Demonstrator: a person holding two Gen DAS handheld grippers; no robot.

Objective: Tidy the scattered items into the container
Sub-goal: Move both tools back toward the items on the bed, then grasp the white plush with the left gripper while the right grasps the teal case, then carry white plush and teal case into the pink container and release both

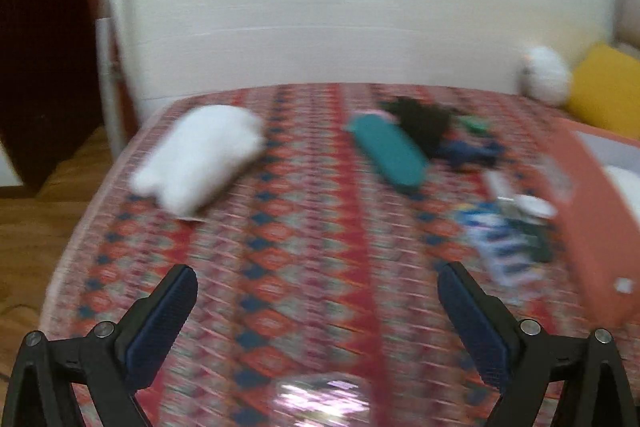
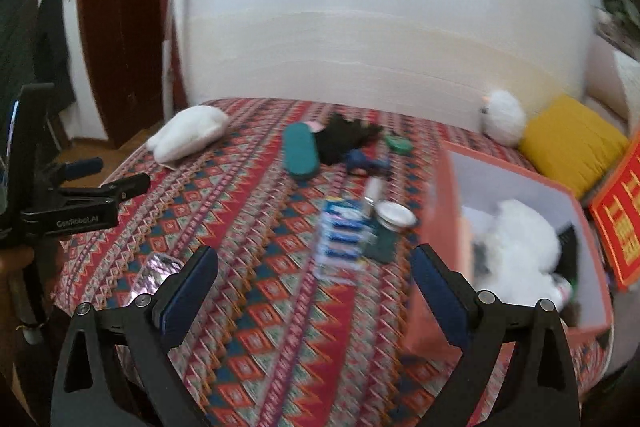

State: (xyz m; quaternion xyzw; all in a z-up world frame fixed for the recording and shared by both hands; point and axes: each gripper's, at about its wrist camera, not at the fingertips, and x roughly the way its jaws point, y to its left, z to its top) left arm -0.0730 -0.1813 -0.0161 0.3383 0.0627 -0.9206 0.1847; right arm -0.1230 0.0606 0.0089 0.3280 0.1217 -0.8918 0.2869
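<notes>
Both grippers are held above a bed covered by a red patterned cloth. The left gripper is seen with its jaws spread wide and nothing between them; the right gripper is likewise spread wide and empty. In the right wrist view the left gripper is also seen at the left edge, above the near left corner of the cloth.

The container, an orange box with a white inside, is placed at the right side of the bed. A white fluffy toy is already lying inside it, with some dark things beside it that cannot be made out.

The scattered items are found on the cloth. A white plush item is lying near the far left corner. A teal oblong case is set near the middle, with a black tangled item just beside it and a blue item and a green one near that. Close to the box wall, a blue-and-white blister pack and a round tin with a pale lid are lying side by side. A shiny foil packet is seen near the front left edge.

Against the white wall, a white fluffy ball and a yellow cushion are resting.
</notes>
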